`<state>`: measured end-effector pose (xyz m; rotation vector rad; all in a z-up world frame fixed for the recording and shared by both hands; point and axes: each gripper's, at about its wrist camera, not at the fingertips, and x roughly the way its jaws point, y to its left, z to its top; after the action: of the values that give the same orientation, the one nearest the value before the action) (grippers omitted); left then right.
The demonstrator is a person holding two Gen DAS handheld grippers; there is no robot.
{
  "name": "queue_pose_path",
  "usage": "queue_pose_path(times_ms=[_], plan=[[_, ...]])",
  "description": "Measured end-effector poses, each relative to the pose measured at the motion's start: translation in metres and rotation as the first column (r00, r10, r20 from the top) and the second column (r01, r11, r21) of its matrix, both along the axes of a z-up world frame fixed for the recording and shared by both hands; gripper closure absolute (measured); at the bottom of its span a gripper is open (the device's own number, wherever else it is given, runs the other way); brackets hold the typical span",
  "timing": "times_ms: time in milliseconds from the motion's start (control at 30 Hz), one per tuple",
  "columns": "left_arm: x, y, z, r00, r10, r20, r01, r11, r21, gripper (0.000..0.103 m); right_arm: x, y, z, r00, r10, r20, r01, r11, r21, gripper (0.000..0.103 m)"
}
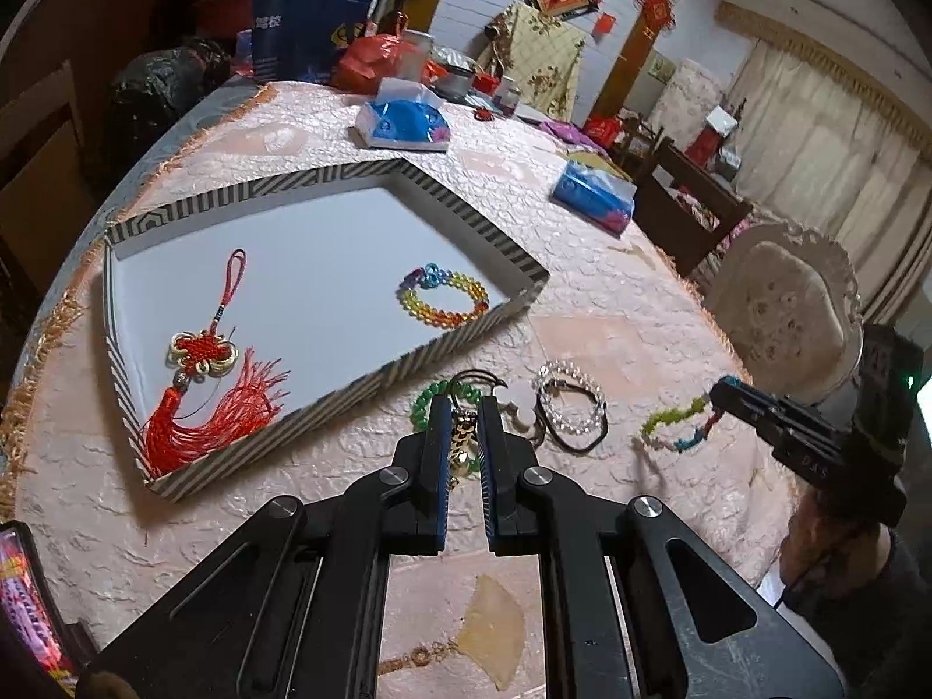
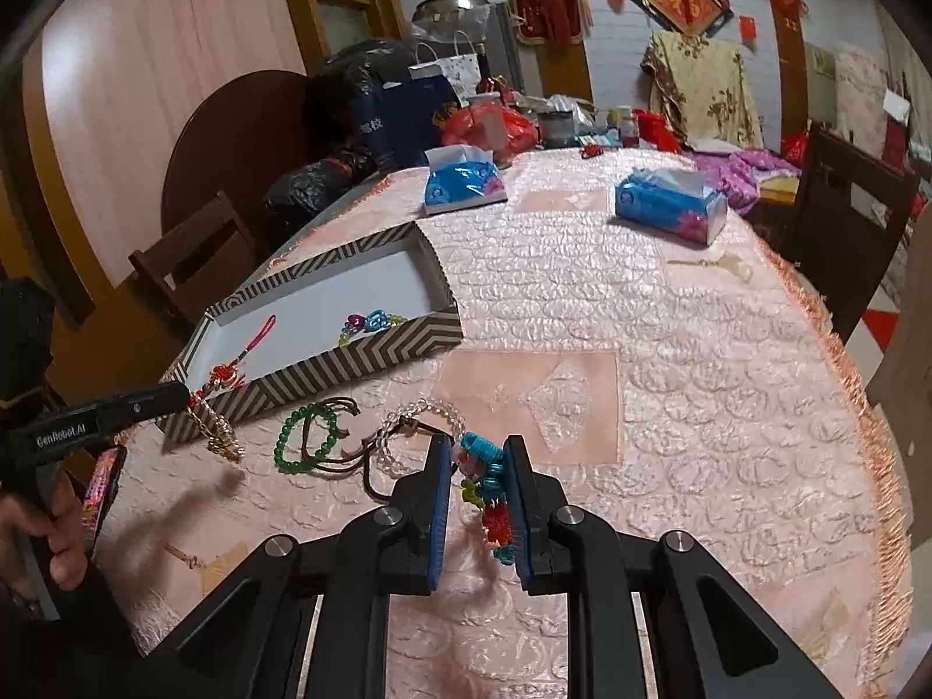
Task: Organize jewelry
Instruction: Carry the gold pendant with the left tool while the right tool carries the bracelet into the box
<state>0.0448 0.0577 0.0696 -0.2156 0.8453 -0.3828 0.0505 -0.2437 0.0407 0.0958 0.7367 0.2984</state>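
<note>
Left hand-held gripper (image 1: pixel 463 437) closed on gold chain ornament (image 1: pixel 461 441), lifted off bench (image 1: pixel 582 314), presumably for transfer to striped tray (image 1: pixel 326 175). Right hand-held gripper (image 2: pixel 479 480) clamped on multicoloured bead bracelet (image 2: pixel 492 501), dangling clear of cloth. Green bead bracelet (image 2: pixel 306 437) and clear bead bracelet (image 2: pixel 416 428) left on bench just beside tray. Red knot tassel (image 1: pixel 204 384) and rainbow bracelet (image 1: pixel 445 297) already laid inside tray, well apart, likely to avoid tangling.

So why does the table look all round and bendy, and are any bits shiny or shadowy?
Left wrist view: the fisheye lens curves the striped tray and table edge; corners go black. Right wrist view: the tablecloth glints softly, and the left gripper throws a blurry shadow onto the cloth beneath it; the gold chain it holds looks slightly smeared.
</note>
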Motion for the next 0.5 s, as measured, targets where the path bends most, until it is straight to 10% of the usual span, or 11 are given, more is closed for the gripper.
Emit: queue_pose_path(times_ms=[500], plan=[[0.016,0.027,0.024,0.994,0.091,0.065,-0.089,0.995,-0.036,0.096,0.017,0.015,0.026,0.999,0.035,0.021,-0.035,0.999,-0.002,0.086]])
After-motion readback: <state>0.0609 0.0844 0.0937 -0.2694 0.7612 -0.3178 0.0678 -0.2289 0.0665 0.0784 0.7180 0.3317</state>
